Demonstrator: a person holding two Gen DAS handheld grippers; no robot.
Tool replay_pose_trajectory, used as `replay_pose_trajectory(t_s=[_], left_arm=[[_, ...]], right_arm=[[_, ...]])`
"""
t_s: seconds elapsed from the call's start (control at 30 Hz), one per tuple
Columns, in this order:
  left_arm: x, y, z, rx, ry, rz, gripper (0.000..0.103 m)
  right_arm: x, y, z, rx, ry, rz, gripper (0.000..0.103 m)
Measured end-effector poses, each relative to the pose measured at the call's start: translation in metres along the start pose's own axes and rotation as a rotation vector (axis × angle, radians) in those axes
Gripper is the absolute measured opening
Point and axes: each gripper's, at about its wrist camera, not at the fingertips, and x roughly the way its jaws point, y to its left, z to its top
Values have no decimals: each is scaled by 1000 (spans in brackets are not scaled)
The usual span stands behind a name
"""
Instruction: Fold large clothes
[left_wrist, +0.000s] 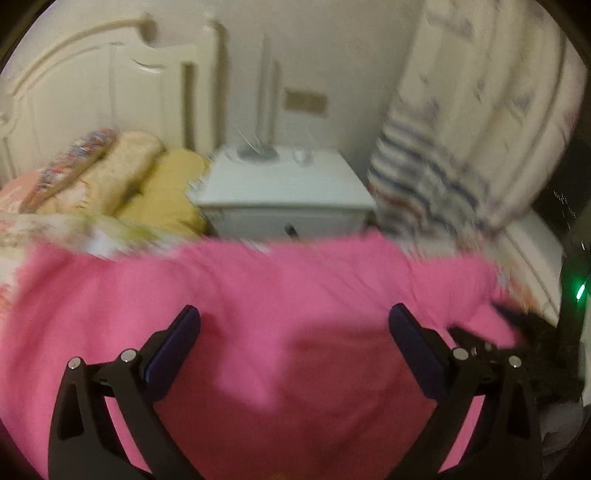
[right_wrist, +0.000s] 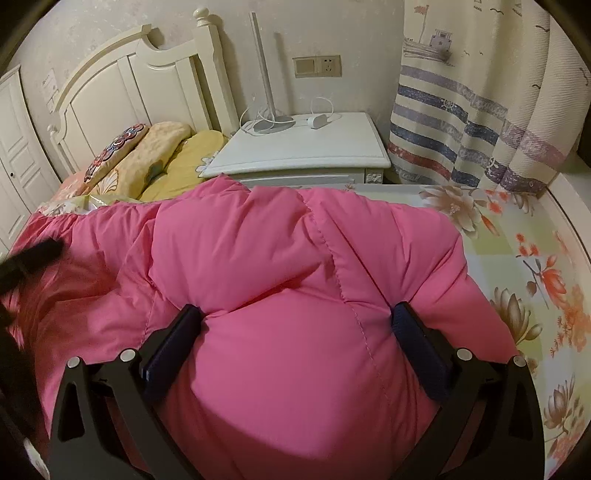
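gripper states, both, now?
Left gripper: open, nothing held, over the pink down jacket.
Right gripper: open, fingers pressed against the jacket's puffy panel.

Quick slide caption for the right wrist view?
Right gripper open, straddling a bulge of pink puffer jacket on the floral bedsheet.

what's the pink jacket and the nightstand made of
The pink jacket looks like a smooth woven synthetic shell over puffy fill: stitched quilting lines, rounded bulges. The nightstand looks like painted wood, white with a slight sheen and a moulded edge; the core material cannot be told.
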Motion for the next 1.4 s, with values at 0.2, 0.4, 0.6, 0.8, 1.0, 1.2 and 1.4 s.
replay_pose_trajectory(t_s=[0.2,0.4,0.6,0.8,1.0,1.2,1.4], left_arm=[[-5,131,4,-207,6,155,101],[26,198,-25,-514,77,-9,101],[24,192,-26,-486,66,16,101],[-33,169,-21,-392,-36,153,101],[-75,77,-16,-45,-97,137,101],[-55,-7,-29,129,-55,113,101],[-14,-18,-51,161,5,216,101]], right_arm=[[2,1,-1,4,3,10,99],[5,2,-1,-5,4,9,99],[1,-1,-2,5,-7,30,99],[-52,-21,-10,104,-67,212,99],[-147,-41,-87,179,-193,376,99],[-180,-68,-188,313,-138,405,99],[-163,-75,-228,388,-33,385,99]])
